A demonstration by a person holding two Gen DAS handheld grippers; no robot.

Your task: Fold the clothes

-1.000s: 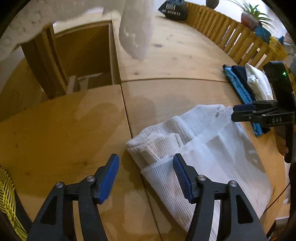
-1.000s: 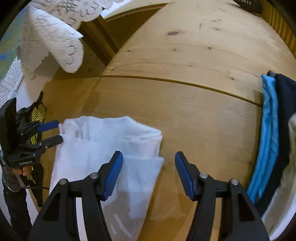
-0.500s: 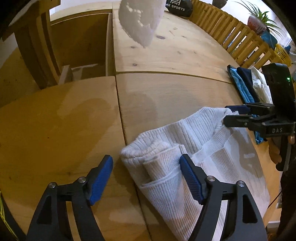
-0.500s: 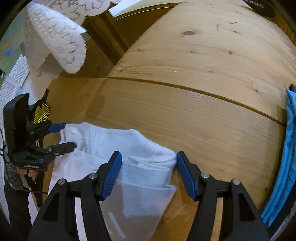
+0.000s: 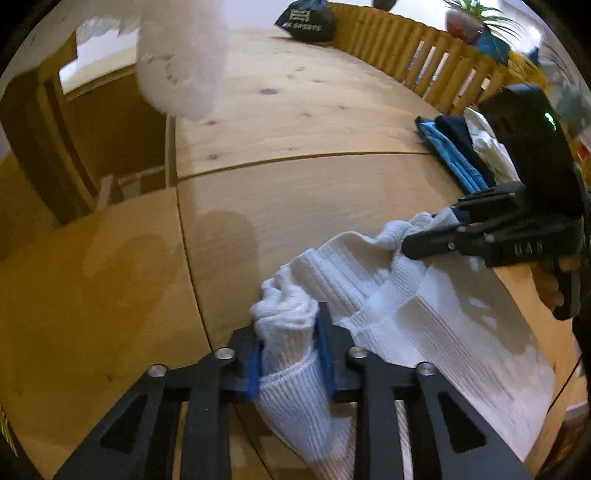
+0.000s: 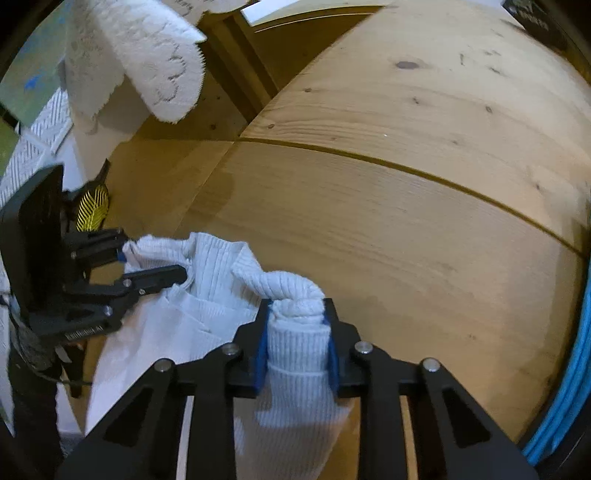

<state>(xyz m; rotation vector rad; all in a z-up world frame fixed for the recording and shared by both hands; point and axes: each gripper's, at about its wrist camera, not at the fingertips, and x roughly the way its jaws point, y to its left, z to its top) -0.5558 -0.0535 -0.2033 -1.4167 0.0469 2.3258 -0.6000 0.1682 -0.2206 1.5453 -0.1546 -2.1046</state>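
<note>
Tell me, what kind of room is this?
Probably a home living or dining area: a big wooden table with folded clothes stacked on it, a slatted wooden railing, and potted plants behind.

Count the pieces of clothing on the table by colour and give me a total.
White: 2, the ribbed garment that both grippers pinch, and a folded piece in the pile
Blue: 1
Dark navy: 1
Total: 4. The black bag at the far edge is not counted.

Both wrist views look closely down, sharing the white garment (image 5: pixel 424 314).
</note>
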